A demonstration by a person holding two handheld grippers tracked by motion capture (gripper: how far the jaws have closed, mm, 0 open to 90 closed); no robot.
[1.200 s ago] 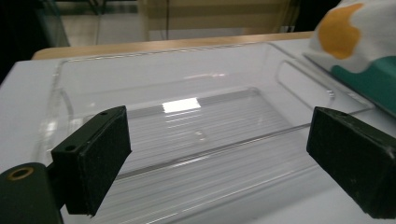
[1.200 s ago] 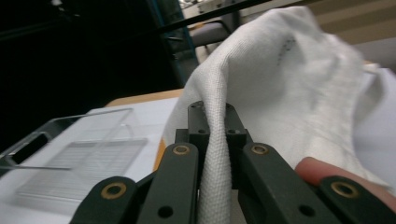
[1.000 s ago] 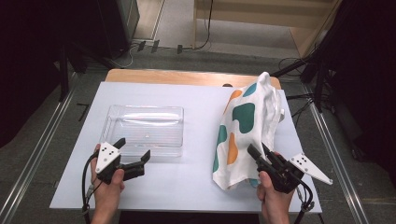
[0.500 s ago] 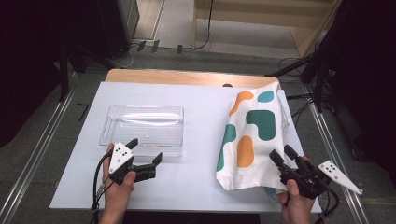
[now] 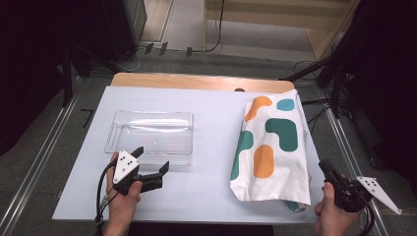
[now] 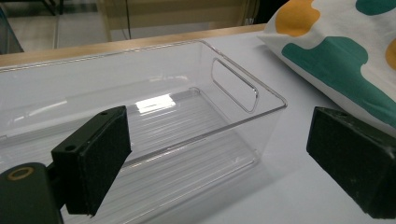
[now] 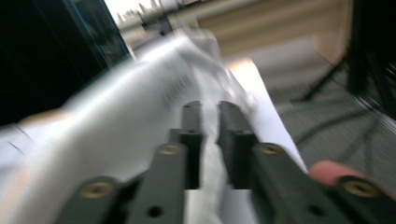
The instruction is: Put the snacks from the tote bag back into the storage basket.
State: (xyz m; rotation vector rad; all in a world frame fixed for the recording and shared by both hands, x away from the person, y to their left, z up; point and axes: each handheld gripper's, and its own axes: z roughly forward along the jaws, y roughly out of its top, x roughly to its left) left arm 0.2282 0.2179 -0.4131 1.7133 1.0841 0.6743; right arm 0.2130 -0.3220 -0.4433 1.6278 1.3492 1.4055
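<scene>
Nearest, by the near edge of the tabletop (image 5: 211,103), toward its left corner: the left gripper (image 5: 152,159), carried in the left hand (image 5: 123,201). Stands with both jaws wide apart and grips nothing; points toward the near right corner of the clear tray (image 5: 118,132), just short of its wall and not touching it. At the opposite side, at the near right corner and a little past the right edge: the right gripper (image 5: 325,166), in the right hand (image 5: 330,216). Has just been closing its jaws, and now shows them drawn together with only a thin slit left. Looks white inside that slit in the right gripper view, but too blurred to tell if a fold of fabric sits there; seems, from the high view, to stand just beside the cloth's near right corner and apart from it, so probably closed on nothing. Farther in, along the right edge: the cloth (image 5: 270,147), white with orange and teal patches, lying as a long strip from near the front edge almost to the far right corner, fairly flat, with a small bit sticking out under its near corner. Farther left, in the left half of the tabletop: the tray again, empty. As a judgement: cloth already laid out and smoothed, perhaps folded once; folding it smaller and perhaps placing it in the tray probably not yet done.
</scene>
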